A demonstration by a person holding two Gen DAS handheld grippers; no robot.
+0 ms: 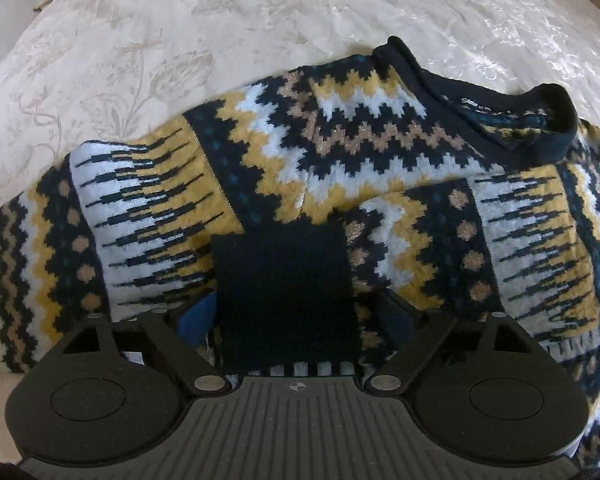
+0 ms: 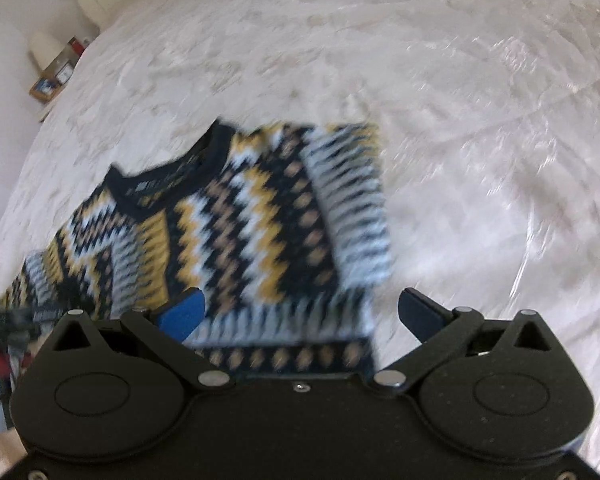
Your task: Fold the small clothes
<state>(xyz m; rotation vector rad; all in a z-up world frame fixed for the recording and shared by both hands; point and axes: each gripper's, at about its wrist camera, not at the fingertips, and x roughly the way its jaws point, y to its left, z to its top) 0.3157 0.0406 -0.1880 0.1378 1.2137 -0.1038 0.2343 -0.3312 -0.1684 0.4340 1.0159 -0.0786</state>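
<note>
Lying across a cream floral bedspread [image 1: 148, 60], the patterned knit sweater [image 1: 340, 148] is filling the left wrist view, its dark neckband [image 1: 500, 120] toward the top right and one sleeve folded in across the chest. The left gripper [image 1: 286, 316] is sitting low over the navy ribbed cuff [image 1: 284, 296], which is lying between its spread fingers; the fingers are standing wide on either side of the cuff, so the claw is released, not pinching. In the right wrist view, blurred, the sweater is sitting left of centre on the bedspread [image 2: 480, 160], and the right gripper [image 2: 300, 312] is hanging above the hem band [image 2: 292, 354], fingers wide apart and grasping nothing. A nightstand [image 2: 52, 80] is showing at the far left edge. To do the step well, I judge that each claw should be closing squarely on a firm edge, cuff and hem, then lifting together so the thick knit is folding flat without dragging the tucked sleeve out.
</note>
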